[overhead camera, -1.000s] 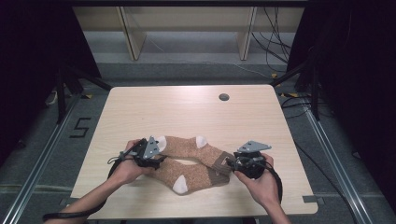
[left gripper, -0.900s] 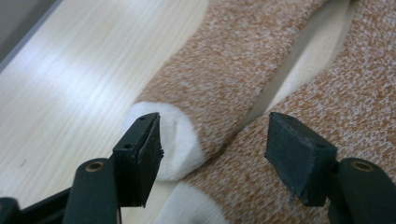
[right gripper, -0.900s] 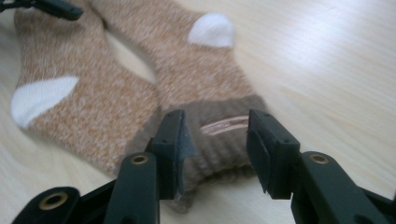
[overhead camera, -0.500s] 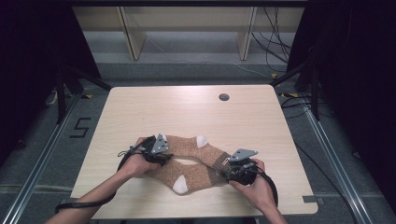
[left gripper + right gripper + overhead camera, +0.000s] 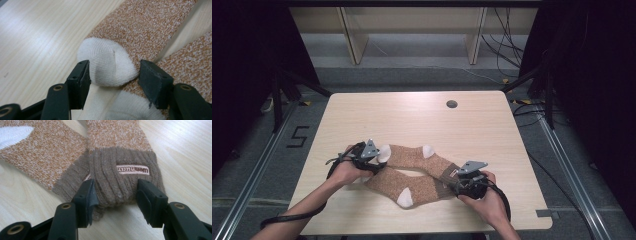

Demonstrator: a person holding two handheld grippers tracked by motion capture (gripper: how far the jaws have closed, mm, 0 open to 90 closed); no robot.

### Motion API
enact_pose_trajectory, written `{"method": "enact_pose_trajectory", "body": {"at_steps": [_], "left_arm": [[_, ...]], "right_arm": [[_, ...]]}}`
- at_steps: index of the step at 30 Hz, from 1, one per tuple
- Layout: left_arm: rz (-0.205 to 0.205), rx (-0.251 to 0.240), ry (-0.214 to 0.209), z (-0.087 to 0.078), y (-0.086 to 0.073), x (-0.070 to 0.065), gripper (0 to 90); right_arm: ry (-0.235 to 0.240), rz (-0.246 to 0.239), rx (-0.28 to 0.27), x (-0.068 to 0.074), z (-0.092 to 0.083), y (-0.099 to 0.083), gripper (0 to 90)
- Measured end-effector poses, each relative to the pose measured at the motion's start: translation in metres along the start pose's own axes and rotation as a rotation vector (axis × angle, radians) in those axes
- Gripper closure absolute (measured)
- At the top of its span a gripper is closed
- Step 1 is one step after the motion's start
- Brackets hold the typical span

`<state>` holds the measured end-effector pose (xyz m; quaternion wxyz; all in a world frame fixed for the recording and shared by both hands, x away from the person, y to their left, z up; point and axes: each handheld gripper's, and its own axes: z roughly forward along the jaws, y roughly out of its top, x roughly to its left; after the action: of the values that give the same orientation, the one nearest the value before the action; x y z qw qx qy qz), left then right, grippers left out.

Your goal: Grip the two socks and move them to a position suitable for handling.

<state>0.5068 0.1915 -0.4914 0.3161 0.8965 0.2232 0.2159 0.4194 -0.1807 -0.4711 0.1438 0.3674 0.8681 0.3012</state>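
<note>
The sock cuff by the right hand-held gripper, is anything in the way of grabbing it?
Nothing visible blocks it. The right hand-held gripper already has its jaws open on either side of the brown ribbed cuff of the upper sock; the second sock's cuff lies beside it, just left of the left jaw.

Two brown-orange socks [image 5: 412, 172] with white toes and heels, lying flat, bent, cuffs overlapping at the right, toes left.

The brown ribbed cuffs [image 5: 447, 176] of the two orange knit socks sit partly hidden behind the right tool [image 5: 460, 181]. The small pink label [image 5: 133, 169] reads upside down, its letters too blurred to make out
</note>
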Motion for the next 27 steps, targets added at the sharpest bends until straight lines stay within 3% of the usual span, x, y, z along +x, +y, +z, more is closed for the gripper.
{"method": "enact_pose_trajectory", "body": {"at_steps": [6,12,15,18,23,25,27], "left_arm": [[0.000,-0.005,-0.020,0.004,0.001,0.000,45.0],[-0.044,0.008,-0.065,0.010,0.001,0.002,60.5],[-0.047,0.019,-0.061,0.011,0.003,0.001,66.4],[-0.047,0.035,-0.052,0.011,0.006,-0.002,75.4],[-0.056,0.040,-0.038,0.012,0.008,-0.004,82.3],[-0.057,0.038,-0.036,0.011,0.008,-0.004,83.8],[-0.068,0.042,-0.039,0.011,0.008,-0.003,85.1]], "right_arm": [[0.019,0.008,0.027,-0.001,0.001,0.001,54.1],[0.035,0.034,0.026,-0.004,0.001,0.001,68.2],[0.041,0.046,0.026,-0.005,0.000,0.001,72.0],[0.035,0.023,0.018,-0.008,-0.001,0.001,73.9],[0.029,0.030,-0.004,-0.007,-0.002,0.002,74.5],[0.028,-0.005,-0.007,-0.010,-0.003,0.003,74.6],[0.037,0.042,0.005,-0.008,-0.005,0.003,74.9]]}}
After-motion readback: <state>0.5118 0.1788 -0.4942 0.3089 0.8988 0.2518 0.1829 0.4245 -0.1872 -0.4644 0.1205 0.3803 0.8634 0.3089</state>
